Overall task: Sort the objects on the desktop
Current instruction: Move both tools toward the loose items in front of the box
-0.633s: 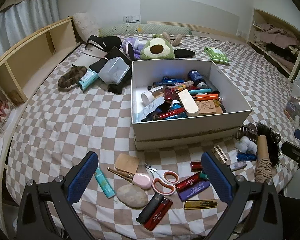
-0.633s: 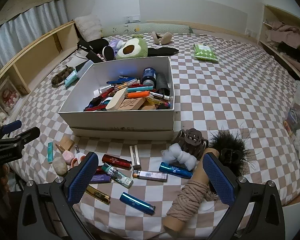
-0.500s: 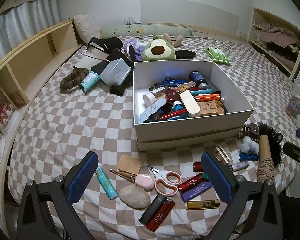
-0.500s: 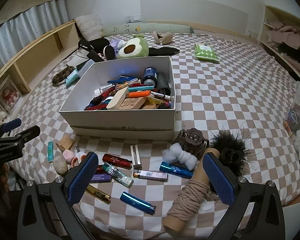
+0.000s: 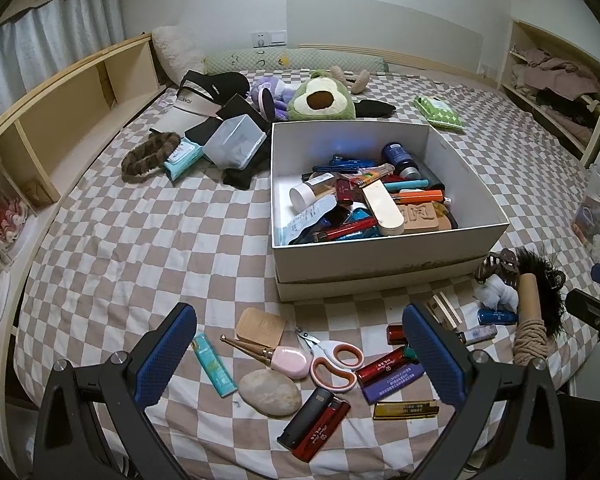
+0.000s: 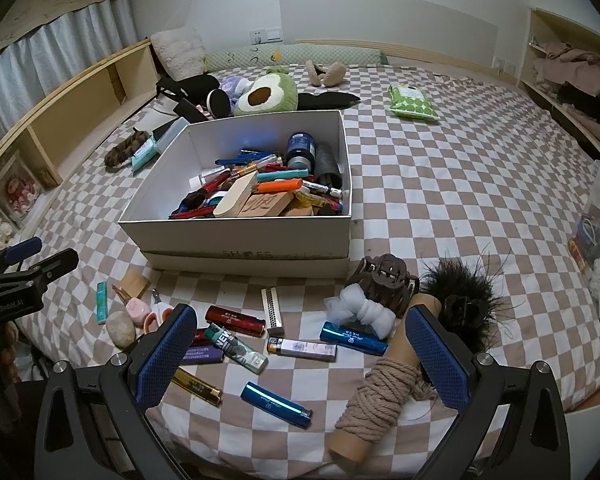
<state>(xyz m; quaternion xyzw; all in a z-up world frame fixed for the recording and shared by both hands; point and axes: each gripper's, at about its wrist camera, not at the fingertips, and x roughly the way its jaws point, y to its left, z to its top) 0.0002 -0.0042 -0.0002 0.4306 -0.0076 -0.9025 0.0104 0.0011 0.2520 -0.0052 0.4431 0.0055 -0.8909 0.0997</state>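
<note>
A white box [image 5: 384,258] [image 6: 244,236] holding several lighters, pens and small items sits on the checkered bed. In front of it lie loose objects: a grey stone [image 5: 269,393], orange-handled scissors [image 5: 332,364], a pink nail tool [image 5: 288,362], a teal lighter [image 5: 214,370], red and black lighters [image 5: 314,424]. My left gripper [image 5: 300,354] hovers open above these. In the right wrist view, blue lighters [image 6: 275,404], a white lighter [image 6: 302,349], a rope spool [image 6: 384,392] and a brown hair claw [image 6: 386,280] lie under my open right gripper [image 6: 302,356].
Plush toys [image 5: 320,98], a clear plastic tub [image 5: 236,140], a cap and wipes packs lie behind the box. A wooden shelf [image 5: 48,120] runs along the left of the bed. A green pack [image 6: 412,104] lies far right. The bed's front edge is close below both grippers.
The left wrist view has shifted slightly, so the box and loose items sit a little further right and lower. The right wrist view is nearly unchanged. Both grippers stay open.
</note>
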